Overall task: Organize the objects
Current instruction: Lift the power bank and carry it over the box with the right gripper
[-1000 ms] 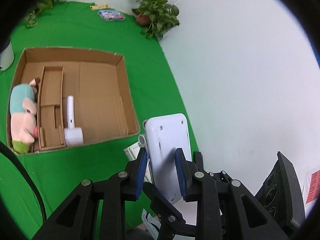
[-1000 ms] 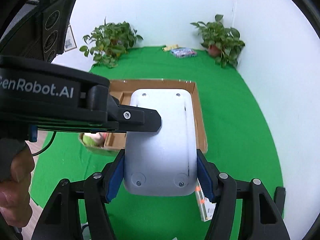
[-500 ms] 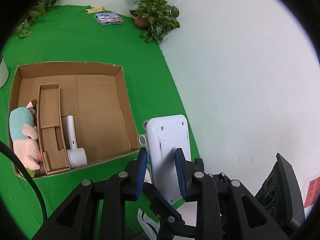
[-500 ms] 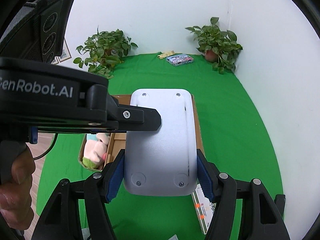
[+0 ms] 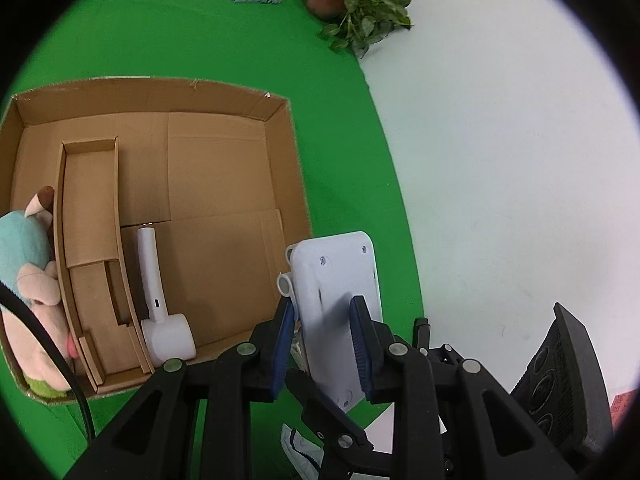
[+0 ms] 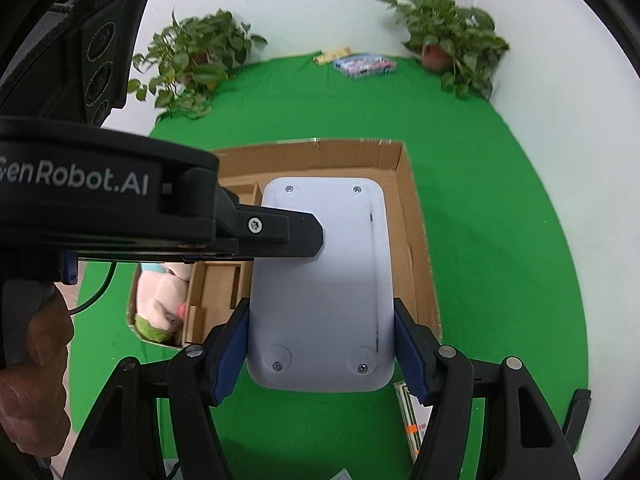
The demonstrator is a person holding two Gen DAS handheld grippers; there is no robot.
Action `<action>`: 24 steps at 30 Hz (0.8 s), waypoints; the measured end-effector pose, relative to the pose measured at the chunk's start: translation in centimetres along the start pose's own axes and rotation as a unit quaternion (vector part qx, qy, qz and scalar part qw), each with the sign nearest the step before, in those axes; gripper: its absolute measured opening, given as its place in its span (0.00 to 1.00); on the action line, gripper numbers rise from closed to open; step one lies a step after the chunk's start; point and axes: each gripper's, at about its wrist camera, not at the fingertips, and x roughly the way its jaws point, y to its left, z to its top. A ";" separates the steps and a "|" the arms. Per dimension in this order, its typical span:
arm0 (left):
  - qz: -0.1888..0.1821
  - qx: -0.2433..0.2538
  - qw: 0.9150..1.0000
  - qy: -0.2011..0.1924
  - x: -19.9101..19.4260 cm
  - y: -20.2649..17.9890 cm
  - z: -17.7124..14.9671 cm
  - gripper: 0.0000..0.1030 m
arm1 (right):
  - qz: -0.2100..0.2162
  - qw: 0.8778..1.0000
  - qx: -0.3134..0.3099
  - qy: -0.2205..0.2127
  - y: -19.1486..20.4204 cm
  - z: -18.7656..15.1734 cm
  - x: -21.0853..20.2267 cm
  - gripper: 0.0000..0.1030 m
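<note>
A flat white plastic device [image 5: 334,292] with rounded corners, its screwed underside facing me, is held in the air by both grippers. My left gripper [image 5: 322,332] is shut on its thin sides; my right gripper [image 6: 322,356] is shut across its width, blue pads on both long edges. In the right wrist view the device [image 6: 320,280] hangs over the near right part of an open cardboard box [image 6: 416,240]. Inside the box [image 5: 280,152] lie a white handheld appliance [image 5: 160,300] and a plush toy [image 5: 28,280] beside cardboard dividers.
Green cloth covers the floor around the box. Potted plants [image 6: 192,60] [image 6: 448,48] stand at the far wall with a colourful packet [image 6: 364,65] between them. A small printed carton [image 6: 412,420] lies near my right fingers. A person's hand [image 6: 32,360] grips the left handle.
Both grippers have carried the white device forward and down toward the box, which now looks larger and nearer. The grip on the device is unchanged.
</note>
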 end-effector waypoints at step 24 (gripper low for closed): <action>0.017 -0.059 0.994 0.089 11.1 10.6 0.7 0.26 | 0.051 0.993 0.024 0.100 -1.2 -3.7 18.1 0.61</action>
